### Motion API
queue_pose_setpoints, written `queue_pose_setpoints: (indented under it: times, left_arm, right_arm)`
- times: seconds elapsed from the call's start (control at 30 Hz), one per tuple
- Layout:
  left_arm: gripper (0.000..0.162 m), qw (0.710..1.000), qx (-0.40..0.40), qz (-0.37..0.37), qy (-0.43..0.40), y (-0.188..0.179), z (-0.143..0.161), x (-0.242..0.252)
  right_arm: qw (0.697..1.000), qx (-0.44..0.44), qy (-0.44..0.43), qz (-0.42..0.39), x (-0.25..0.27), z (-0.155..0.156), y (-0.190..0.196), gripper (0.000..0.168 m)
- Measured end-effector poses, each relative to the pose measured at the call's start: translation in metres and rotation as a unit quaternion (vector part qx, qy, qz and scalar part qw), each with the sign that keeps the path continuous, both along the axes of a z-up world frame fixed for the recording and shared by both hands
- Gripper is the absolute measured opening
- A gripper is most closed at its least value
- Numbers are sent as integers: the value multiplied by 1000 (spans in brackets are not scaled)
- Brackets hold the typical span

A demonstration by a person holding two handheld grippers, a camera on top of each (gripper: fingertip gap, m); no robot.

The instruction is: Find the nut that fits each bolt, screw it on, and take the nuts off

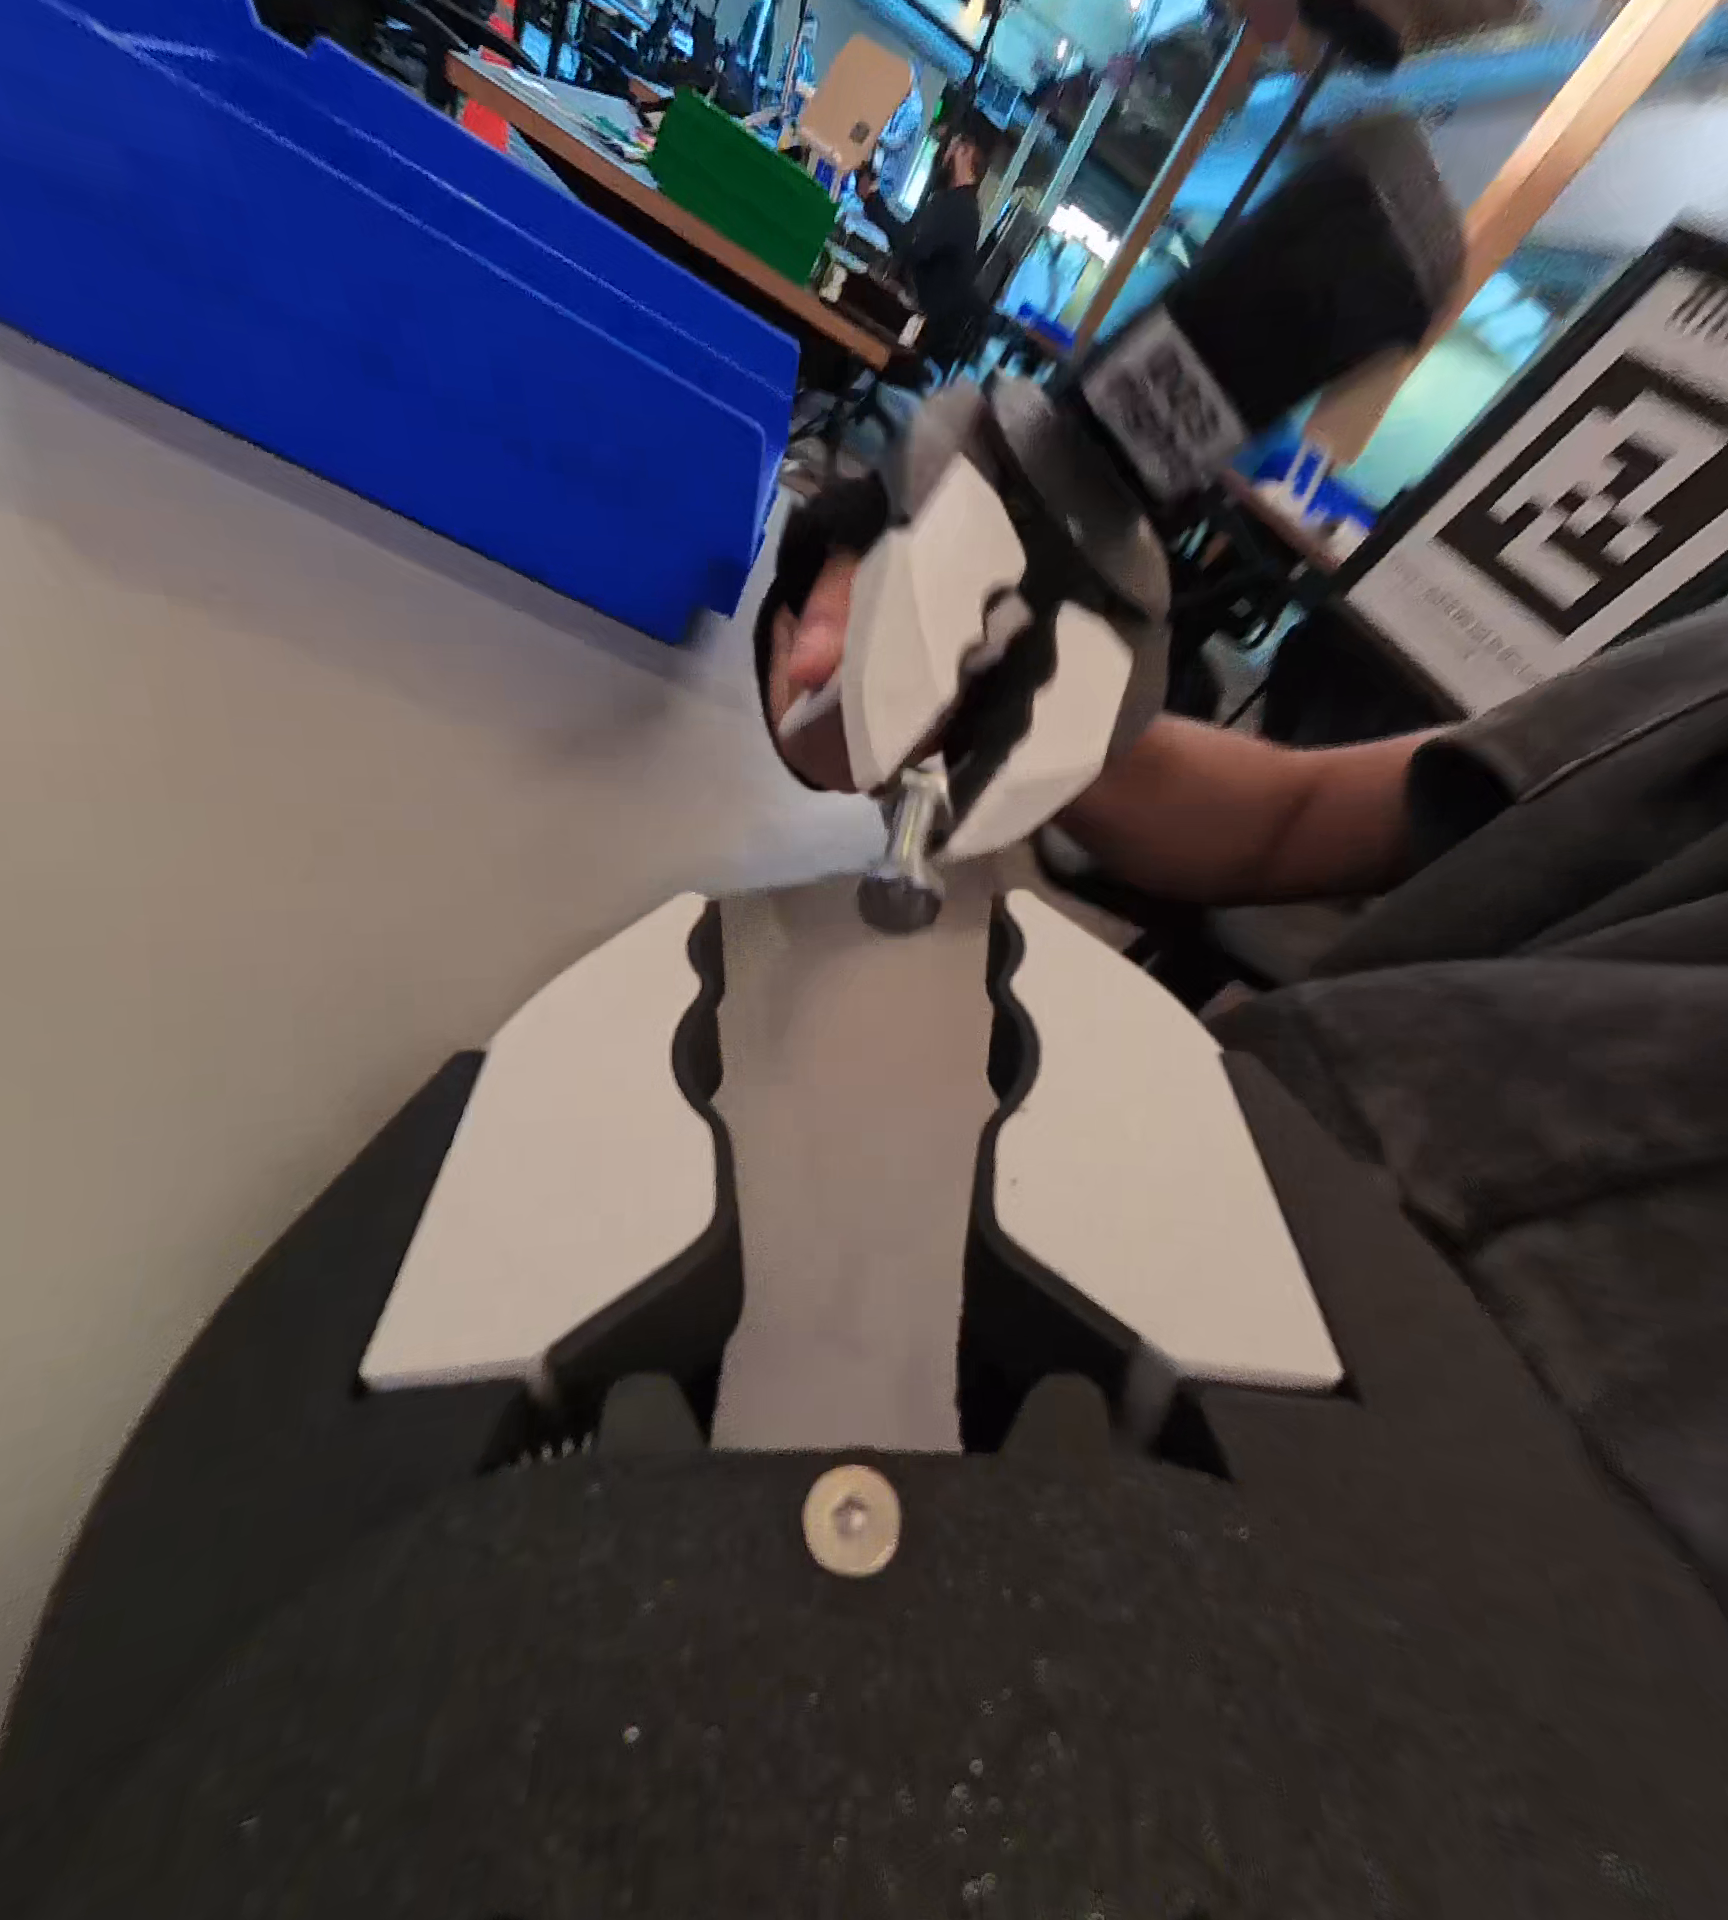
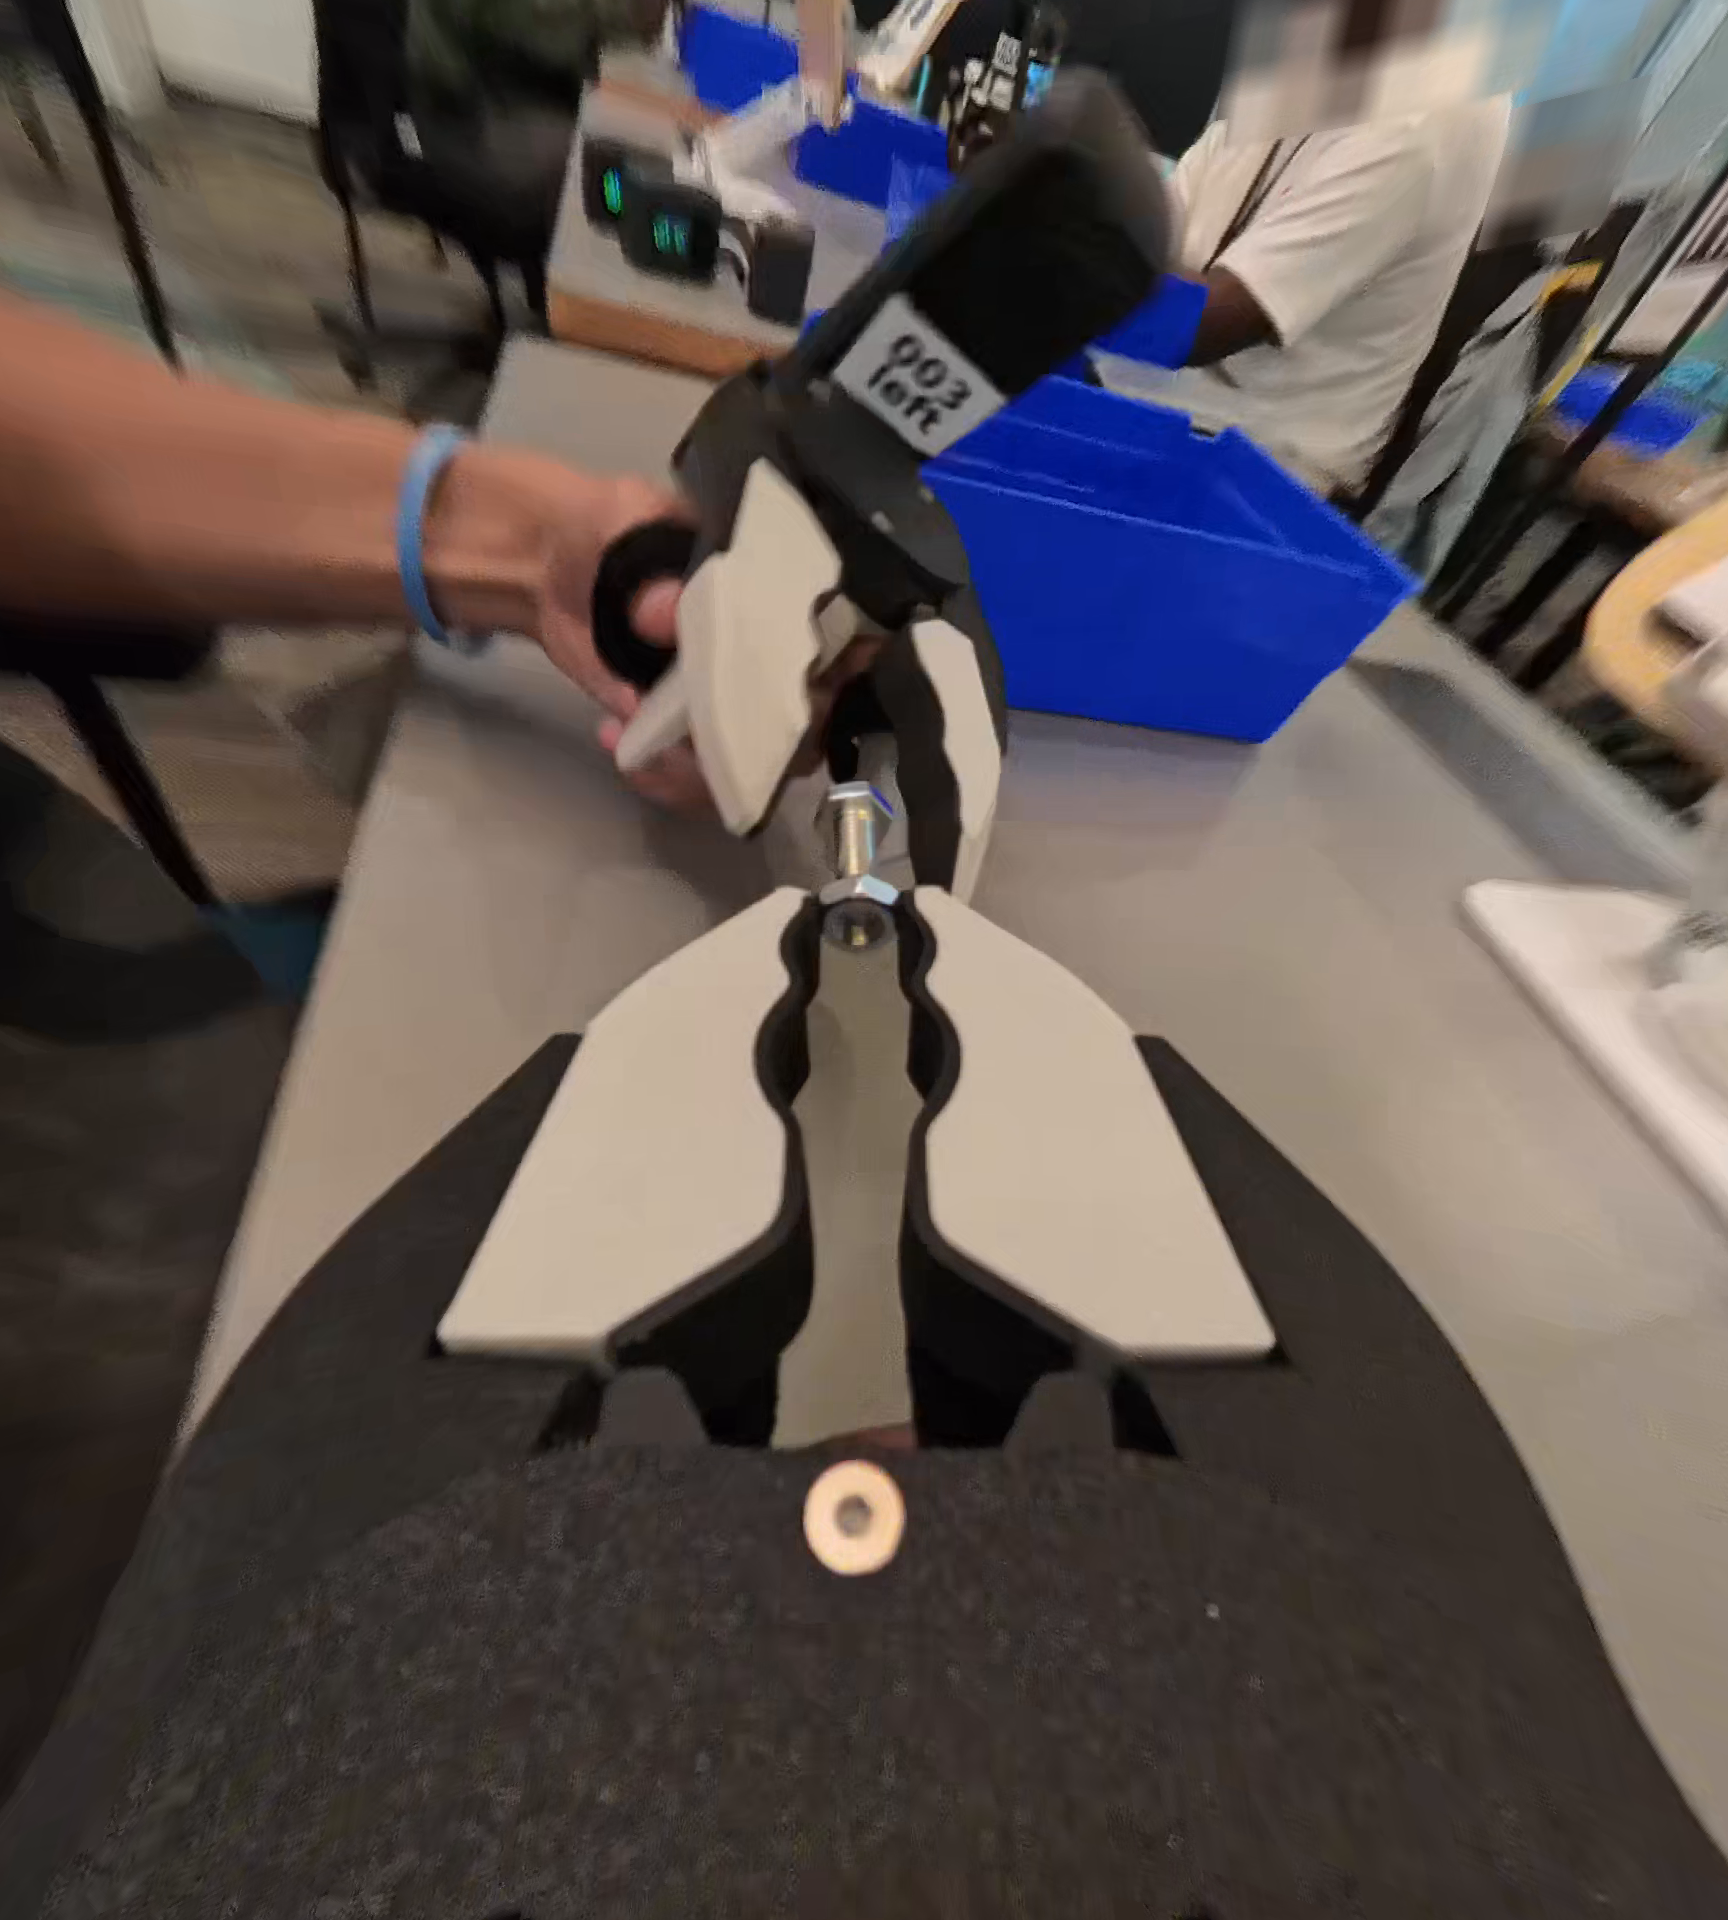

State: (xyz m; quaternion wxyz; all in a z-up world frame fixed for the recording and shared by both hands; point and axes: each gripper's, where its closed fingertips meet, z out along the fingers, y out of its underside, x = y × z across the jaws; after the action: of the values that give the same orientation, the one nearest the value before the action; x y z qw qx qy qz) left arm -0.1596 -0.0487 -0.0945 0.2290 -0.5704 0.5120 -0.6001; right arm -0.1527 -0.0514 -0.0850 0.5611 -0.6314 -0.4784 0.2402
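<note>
A silver bolt (image 2: 852,847) with a hex nut (image 2: 860,894) on its thread is held in the air above the grey table (image 2: 1203,935). My right gripper (image 2: 858,912) is shut on the nut at its fingertips. The bolt points away from it, and the bolt head (image 2: 855,800) lies between the fingertips of my left gripper (image 2: 855,831), which is open. In the left wrist view my left gripper (image 1: 855,914) is open and empty. The bolt head (image 1: 899,900) sits just past its tips, with the right gripper (image 1: 917,816) shut behind it.
A blue bin (image 1: 372,343) stands on the table behind the grippers; it also shows in the right wrist view (image 2: 1151,582). A white tray (image 2: 1618,997) lies at the right. A black-and-white marker board (image 1: 1608,499) stands nearby. People sit at tables behind. My two grippers' fingertips are within a few centimetres of each other.
</note>
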Motion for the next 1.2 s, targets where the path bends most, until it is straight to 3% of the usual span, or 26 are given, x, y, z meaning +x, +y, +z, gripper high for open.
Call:
queue_pose_setpoints:
  times: [0.17, 0.27, 0.43, 0.53, 0.6, 0.67, 0.7, 0.77, 0.83, 0.87, 1.03, 1.1, 1.2]
  left_arm:
    - [24, 992, 105, 6, -70, -6, 15, -6]
    - [21, 987, 143, 3, -66, -12, 14, -7]
    - [16, 992, 111, -11, -60, -14, 15, -8]
    - [16, 998, 55, -26, -34, -14, 13, -8]
    - [16, 999, 20, -36, -34, -15, 13, -9]
    - [16, 998, -19, -47, -30, -15, 13, -10]
    - [16, 998, -40, -50, -26, -15, 13, -10]
    - [16, 995, -80, -59, -24, -14, 14, -10]
    - [15, 990, -116, -65, -41, -13, 20, -12]
    - [15, 990, -122, -63, -44, -11, 22, -12]
    - [16, 998, -57, -3, -28, 4, 14, -10]
    - [16, 999, -2, 50, -10, 18, 5, -6]
    - [16, 980, 86, 176, 38, 53, -13, -2]
  right_arm:
    - [967, -203, 142, 53, -5, 6, -3, 14]
    - [960, -222, 154, 71, -10, 5, -7, 14]
    - [955, -227, 173, 85, -13, 9, -10, 14]
    - [982, -135, 121, 58, -13, 4, -8, 14]
    - [997, -33, 58, 32, -13, 2, -8, 14]
    - [994, 106, -26, 2, -13, 3, -8, 14]
    - [978, 193, -81, -22, -11, 3, -6, 14]
    - [909, 353, -213, -57, -7, -1, -3, 14]
    - [835, 441, -320, -76, -3, -10, 2, 14]
    - [824, 455, -330, -73, -4, -13, 0, 14]
    - [907, 338, -233, -100, 3, -5, 7, 14]
    - [951, 227, -180, -112, 13, -4, 16, 14]
    - [981, 87, -86, -152, 33, 7, 32, 14]
